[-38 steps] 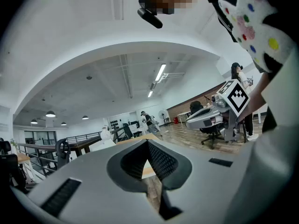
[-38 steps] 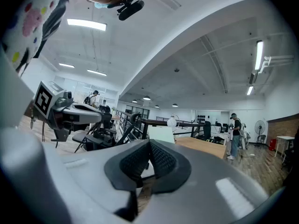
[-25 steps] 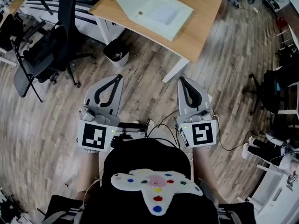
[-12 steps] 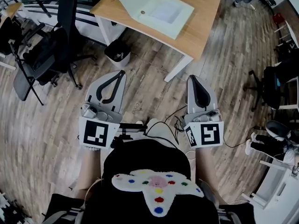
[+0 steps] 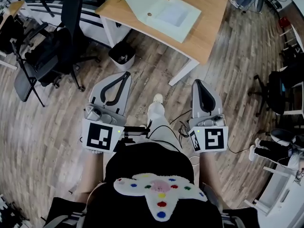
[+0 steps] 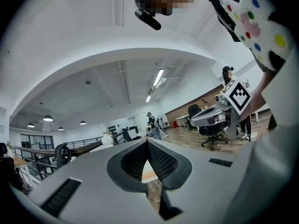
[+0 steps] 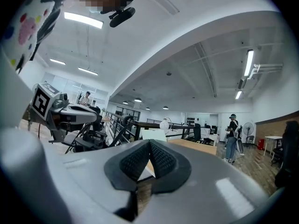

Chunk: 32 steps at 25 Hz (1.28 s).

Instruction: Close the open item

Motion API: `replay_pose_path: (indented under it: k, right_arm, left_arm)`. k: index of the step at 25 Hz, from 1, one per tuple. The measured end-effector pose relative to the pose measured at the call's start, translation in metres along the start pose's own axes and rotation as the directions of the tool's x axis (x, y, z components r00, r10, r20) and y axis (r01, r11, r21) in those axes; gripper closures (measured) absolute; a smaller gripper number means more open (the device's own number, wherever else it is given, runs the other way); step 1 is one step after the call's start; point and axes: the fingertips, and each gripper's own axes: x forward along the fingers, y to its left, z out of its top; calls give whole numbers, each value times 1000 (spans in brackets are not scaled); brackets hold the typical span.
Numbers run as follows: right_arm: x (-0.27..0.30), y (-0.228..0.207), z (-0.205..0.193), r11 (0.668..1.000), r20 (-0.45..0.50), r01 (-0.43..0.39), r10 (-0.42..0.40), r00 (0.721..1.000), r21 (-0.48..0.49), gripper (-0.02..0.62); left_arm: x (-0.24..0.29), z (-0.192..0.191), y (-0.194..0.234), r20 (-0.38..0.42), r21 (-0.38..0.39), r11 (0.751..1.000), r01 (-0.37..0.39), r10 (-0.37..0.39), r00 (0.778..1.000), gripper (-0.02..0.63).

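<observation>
The open item is a flat white box (image 5: 173, 14) lying on the wooden surface (image 5: 211, 30) with its lid (image 5: 140, 1) thrown back towards the surface's left edge. It is well apart from both tools. The left gripper (image 5: 124, 75) and right gripper (image 5: 199, 82) hang low in front of the person, over the floor. On each, the fingers (image 6: 161, 158) are pressed fully together with nothing between them.

The first risk, I'd say, is underfoot. A loose cable (image 5: 176, 120) trails over the plank floor (image 5: 57, 127) just beside the person's forward foot (image 5: 157, 99), and it could snag a step. A small bin (image 5: 122, 55) also stands by the surface's near leg. The box looks light and sits near the left edge, so a push on the lid from shut fingers might slide the box rather than fold the lid over.

It's an open-plan office. Black chairs (image 5: 40, 56) are to the left, another chair (image 5: 280, 91) is to the right, and strip lights (image 7: 247, 62) run overhead. Another person (image 7: 231, 136) stands well off.
</observation>
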Motion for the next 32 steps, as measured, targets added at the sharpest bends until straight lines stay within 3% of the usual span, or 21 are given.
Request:
replay_pose_path:
  k: [11, 32]
  right_arm:
    - [50, -21, 0, 999, 24, -43, 43, 999, -23, 588]
    - [194, -121, -24, 990, 5, -138, 138, 990, -2, 588]
  left_arm:
    - [39, -7, 18, -6, -7, 1000, -31, 31, 1000, 600]
    - [191, -21, 75, -61, -36, 993, -109, 107, 992, 600]
